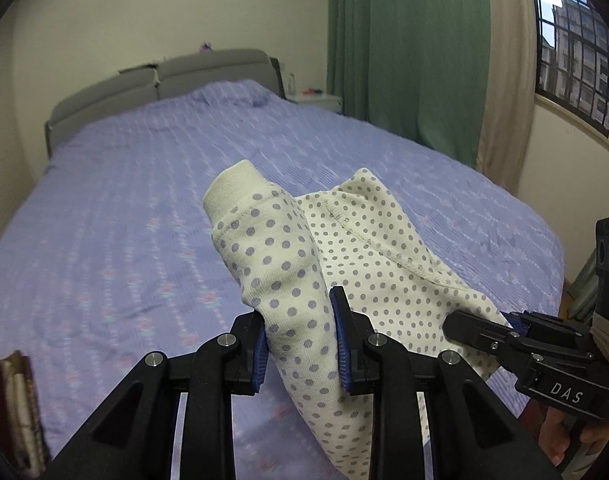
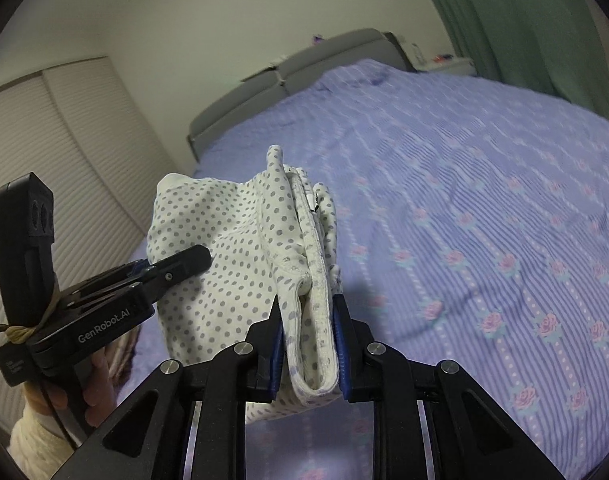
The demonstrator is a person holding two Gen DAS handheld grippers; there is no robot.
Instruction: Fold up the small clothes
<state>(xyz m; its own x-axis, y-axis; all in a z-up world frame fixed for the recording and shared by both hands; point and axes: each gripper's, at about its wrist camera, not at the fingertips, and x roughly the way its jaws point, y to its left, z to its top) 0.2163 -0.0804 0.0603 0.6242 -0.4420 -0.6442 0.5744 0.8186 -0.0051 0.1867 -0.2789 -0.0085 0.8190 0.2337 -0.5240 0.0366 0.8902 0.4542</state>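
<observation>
A small cream garment with grey-purple dots [image 1: 344, 264] hangs in the air between both grippers above the bed. My left gripper [image 1: 300, 340] is shut on a bunched leg or sleeve with a ribbed cuff [image 1: 232, 188]. My right gripper [image 2: 308, 344] is shut on a folded, hemmed edge of the same garment [image 2: 232, 280]. The right gripper also shows in the left wrist view [image 1: 480, 332] at the lower right. The left gripper shows in the right wrist view [image 2: 176, 266] at the left.
The bed has a purple flowered cover [image 1: 124, 220] and a grey headboard [image 1: 156, 80]. Green curtains [image 1: 408, 48] and a window [image 1: 576, 40] stand to the right. A white nightstand [image 1: 316, 100] sits by the headboard. A louvred closet door [image 2: 64, 152] is on the left.
</observation>
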